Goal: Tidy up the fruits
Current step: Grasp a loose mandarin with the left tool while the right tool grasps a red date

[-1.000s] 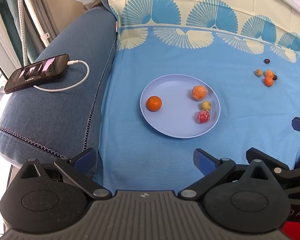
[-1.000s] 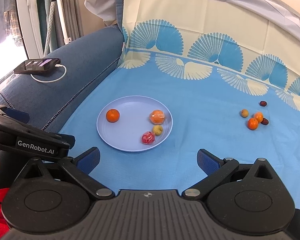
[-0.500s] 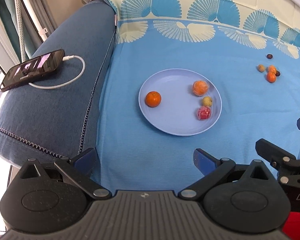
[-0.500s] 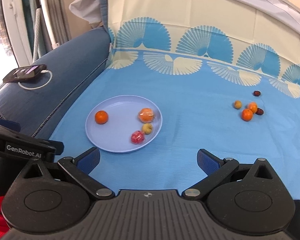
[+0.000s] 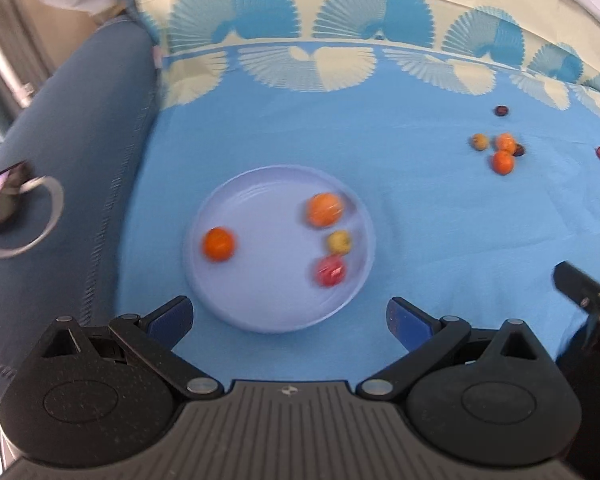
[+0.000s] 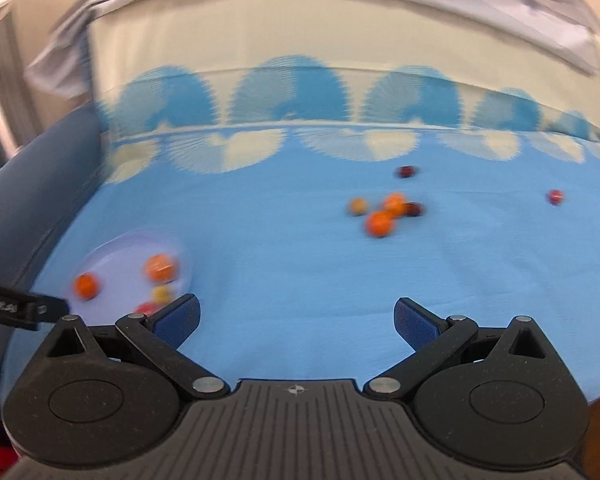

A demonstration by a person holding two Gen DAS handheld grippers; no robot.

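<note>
Blurring hides detail on the plate's [image 5: 220, 208] four fruits [image 5: 325, 209].

Both wrist views low, forward-facing; share plate [image 5: 220, 200], loose fruit [image 6: 380, 222]

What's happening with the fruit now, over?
Both tongs, left and right, open, empty. Four fruits on plate. Loose fruits wait on cloth. Nothing blocking.

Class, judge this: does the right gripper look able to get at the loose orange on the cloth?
Probably yes: the right gripper is open and empty, and only bare blue cloth lies before the orange.
</note>
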